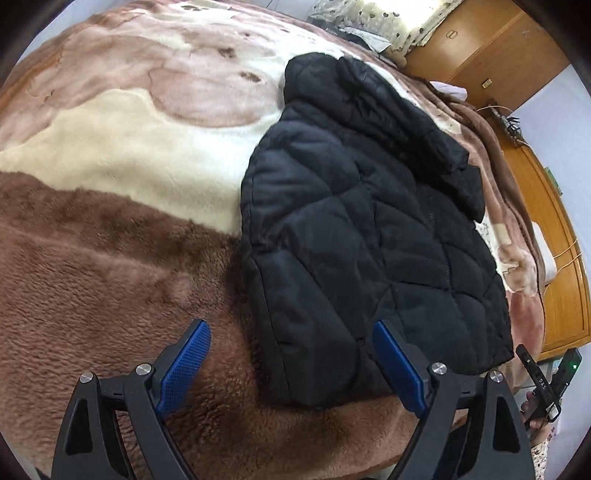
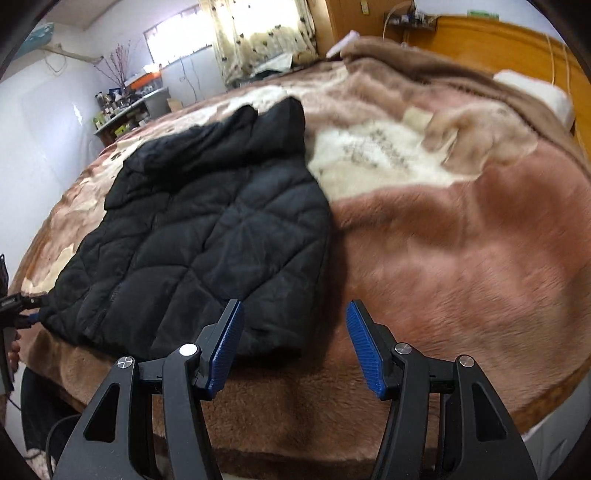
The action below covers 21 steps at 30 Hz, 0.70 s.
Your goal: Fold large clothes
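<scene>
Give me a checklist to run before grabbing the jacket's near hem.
1. Left gripper empty with jaws apart: ok.
2. Right gripper empty with jaws apart: ok.
3. Black jacket lies flat on the blanket: ok.
4. Near hem is free of clutter: ok.
5. Sleeves tucked in: cannot tell.
6. Left gripper lined up on a hem corner: ok; right gripper's gap sits beside its corner: not ok.

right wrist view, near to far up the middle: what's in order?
Right tool → black jacket hem → jacket hood → blanket → curtain.
</scene>
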Tool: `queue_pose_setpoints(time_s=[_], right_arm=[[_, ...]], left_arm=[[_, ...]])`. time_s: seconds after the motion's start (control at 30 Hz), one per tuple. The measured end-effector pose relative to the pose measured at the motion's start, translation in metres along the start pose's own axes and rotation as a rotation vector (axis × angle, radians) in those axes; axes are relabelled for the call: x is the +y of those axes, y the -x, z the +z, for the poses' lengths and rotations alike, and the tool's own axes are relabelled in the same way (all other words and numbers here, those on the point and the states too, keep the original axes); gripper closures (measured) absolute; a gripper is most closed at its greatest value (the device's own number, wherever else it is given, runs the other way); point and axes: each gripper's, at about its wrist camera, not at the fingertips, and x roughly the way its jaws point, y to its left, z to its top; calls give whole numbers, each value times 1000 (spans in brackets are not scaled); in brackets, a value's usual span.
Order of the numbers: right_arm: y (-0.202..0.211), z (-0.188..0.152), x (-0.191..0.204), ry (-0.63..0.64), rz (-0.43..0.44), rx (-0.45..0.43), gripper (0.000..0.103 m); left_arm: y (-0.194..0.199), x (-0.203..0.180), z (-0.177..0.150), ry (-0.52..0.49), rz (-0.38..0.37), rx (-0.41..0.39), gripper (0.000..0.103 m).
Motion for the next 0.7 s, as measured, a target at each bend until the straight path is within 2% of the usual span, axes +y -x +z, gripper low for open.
queue_pose_setpoints(time_s=[0.13,0.27,0.3,0.33,0.37,0.43,0.47,0.57,0.7], right_arm=[[-14,-3,6,-11,31,31,45],[-21,-5,16,33,0,43,45],[-20,-5,16,28,1,43,45],[-20,-6,16,18,1,45,45],[-19,-6,16,11,1,50,51],[-17,-5,18,11,-7,48,65],[-16,-4,18,13,-8,44,72],[-7,-1,20,22,12,29,83],[16,9,28,28,40,-42,88]], left_arm=[[-12,-4,-7,8,1,5,14],[-16,-10,-11,-4,-8,1,16],[-17,-11,-11,-3,1,4,19],[-17,-13,-12,-12,2,6,27],[-17,-14,-13,-15,-5,12,40],[-15,-18,-12,-20,-6,14,51],[-13,-18,-12,-22,6,8,63],[-3,-21,-11,-30,-9,-12,74],[22,-30,-7,-42,-45,-56,80]])
